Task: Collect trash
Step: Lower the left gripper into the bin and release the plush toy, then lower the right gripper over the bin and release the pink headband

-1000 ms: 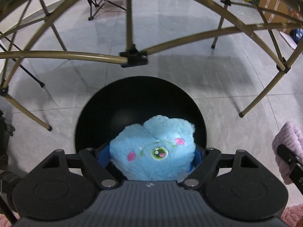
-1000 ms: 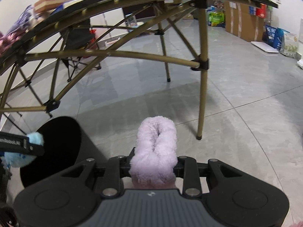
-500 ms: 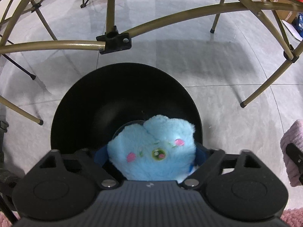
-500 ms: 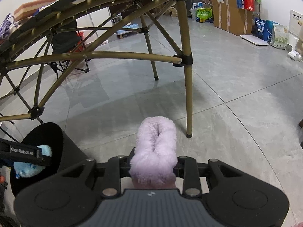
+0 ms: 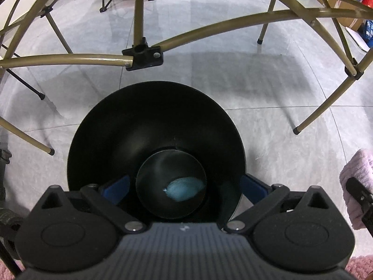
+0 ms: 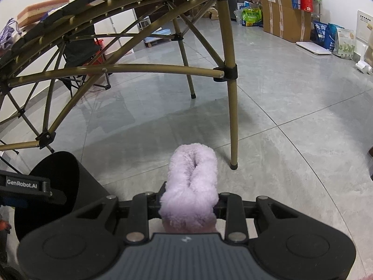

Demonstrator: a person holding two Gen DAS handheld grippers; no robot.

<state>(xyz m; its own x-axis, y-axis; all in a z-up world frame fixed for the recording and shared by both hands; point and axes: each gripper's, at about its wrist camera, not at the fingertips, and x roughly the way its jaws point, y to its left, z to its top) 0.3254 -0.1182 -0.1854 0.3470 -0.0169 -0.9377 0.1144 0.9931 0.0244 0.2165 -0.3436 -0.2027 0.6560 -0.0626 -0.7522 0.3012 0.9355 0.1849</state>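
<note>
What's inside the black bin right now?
A blue plush toy lies on the bottom of the black bin, toward the right side. The near part of the floor is hidden behind the left gripper.

Even indoor light leaves soft glare on the glossy floor [image 5: 209, 35] toward twelve o'clock. Fisheye bending curves the table frame [image 6: 144, 67]; the bin interior [image 5: 130, 135] stays dark.

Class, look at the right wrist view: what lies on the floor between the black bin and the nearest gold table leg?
Only bare grey floor tile. The right wrist view shows no object on the floor between the black bin and the gold table leg; the pink fluffy item in the right gripper overlaps that gap.
</note>
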